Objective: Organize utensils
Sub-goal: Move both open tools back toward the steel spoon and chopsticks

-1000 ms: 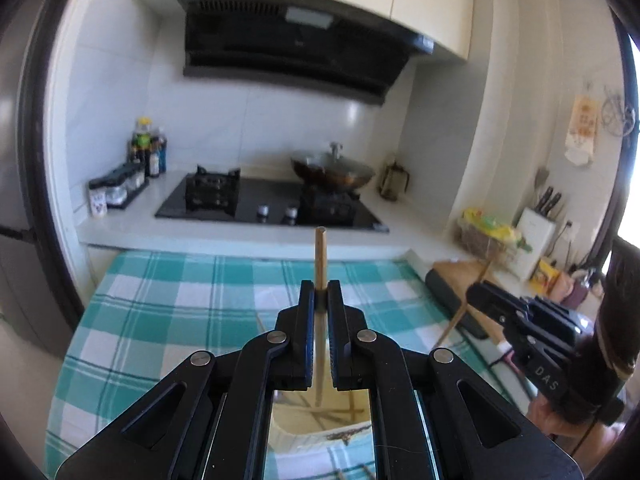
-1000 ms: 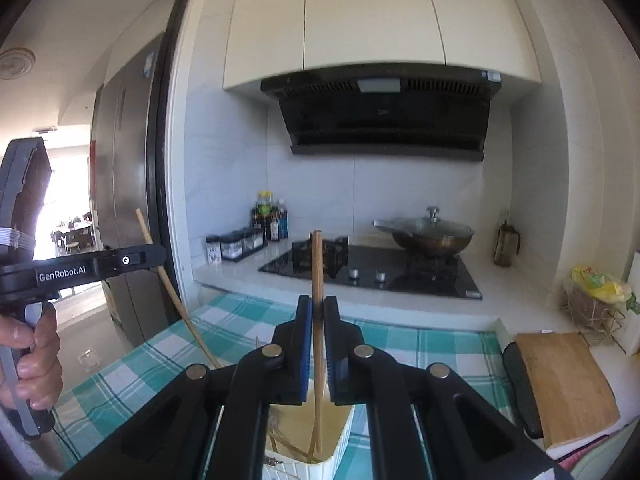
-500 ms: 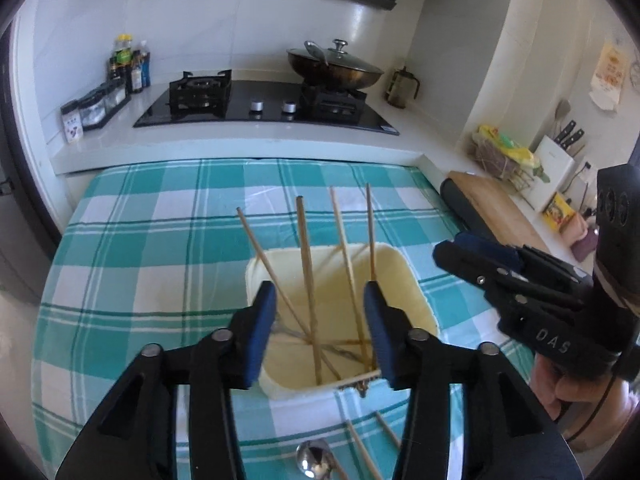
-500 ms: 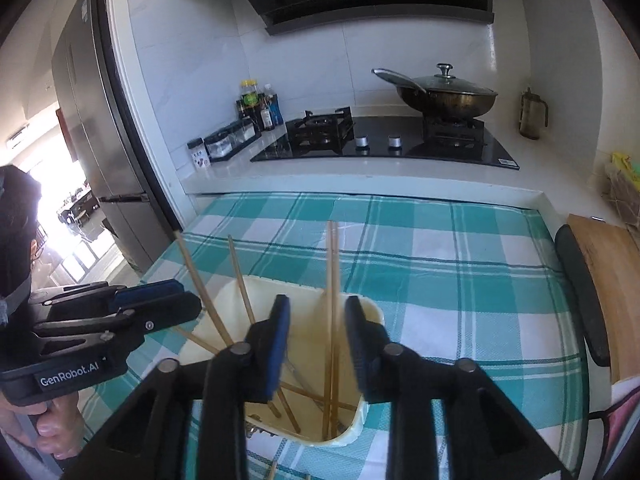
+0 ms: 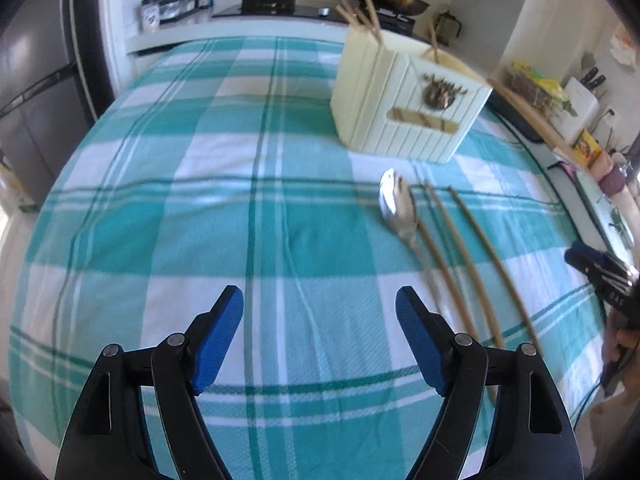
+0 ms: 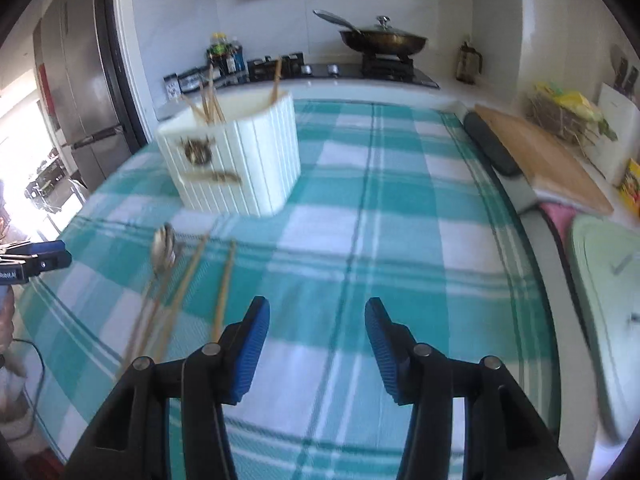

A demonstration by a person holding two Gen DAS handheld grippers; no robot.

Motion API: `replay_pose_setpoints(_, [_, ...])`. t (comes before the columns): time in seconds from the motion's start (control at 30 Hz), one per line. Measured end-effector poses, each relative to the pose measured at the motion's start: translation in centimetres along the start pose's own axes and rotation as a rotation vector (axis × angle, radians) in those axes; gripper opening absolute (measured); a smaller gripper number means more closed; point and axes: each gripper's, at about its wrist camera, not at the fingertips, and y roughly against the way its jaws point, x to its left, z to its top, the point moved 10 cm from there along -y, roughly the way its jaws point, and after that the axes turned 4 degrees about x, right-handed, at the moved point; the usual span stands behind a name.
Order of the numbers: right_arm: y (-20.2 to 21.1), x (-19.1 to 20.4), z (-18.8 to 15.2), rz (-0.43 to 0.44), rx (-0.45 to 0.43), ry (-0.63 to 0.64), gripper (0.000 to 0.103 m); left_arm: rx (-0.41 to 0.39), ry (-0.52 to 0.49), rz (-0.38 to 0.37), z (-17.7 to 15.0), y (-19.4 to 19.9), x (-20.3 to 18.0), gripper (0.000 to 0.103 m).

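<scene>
A cream ribbed utensil holder (image 5: 408, 100) stands on the teal checked tablecloth with several wooden chopsticks (image 5: 362, 14) sticking out of it; it also shows in the right wrist view (image 6: 234, 152). A metal spoon (image 5: 394, 204) and three loose chopsticks (image 5: 472, 248) lie on the cloth in front of it, also seen in the right wrist view as the spoon (image 6: 162, 248) and chopsticks (image 6: 188, 284). My left gripper (image 5: 319, 304) is open and empty, low over the cloth, left of the loose utensils. My right gripper (image 6: 317, 314) is open and empty, right of them.
A counter with a gas hob, a lidded wok (image 6: 382, 40), and bottles (image 6: 224, 56) runs along the far edge. A wooden cutting board (image 6: 540, 156) and a pale green tray (image 6: 608, 300) lie to the right. A fridge (image 6: 76, 80) stands at the left.
Both grippers released their chopsticks into the holder, opened wider, and dropped back toward the near side of the cloth. The holder is now farther away, and the loose spoon and chopsticks have come into view.
</scene>
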Motion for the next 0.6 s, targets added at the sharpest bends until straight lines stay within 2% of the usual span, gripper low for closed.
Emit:
replay_pose_setpoints(0.1, [-1.7,-1.4,-5.3,-0.053,0.059,-0.050,0.051,0.003,0.013,0.014,-1.8,-1.3,-0.3,0.080])
replay_pose_setpoints(0.17, [-2.2,-1.6,-7.1,-0.068,0.067,-0.073,0.051,-0.013,0.001,0.028,-2.1,-1.8,-0.6,0.080])
replay_pose_setpoints(0.4, [-2.3,-0.8,-7.3,-0.098,0.054,-0.058,0.051,-0.032,-0.037,0.095,-2.4,-3.2,-1.0,0.085])
replay_pose_setpoints(0.5, [-2.2,-0.8,-7.4,-0.090,0.052,-0.066,0.051,-0.044,-0.086,0.142,-2.8,-3.6,-1.4,0.093])
replay_pose_setpoints(0.6, [-2.2,-0.8,-7.5,-0.090,0.052,-0.067,0.051,-0.034,-0.086,0.136,-2.9,-3.7,-1.5,0.098])
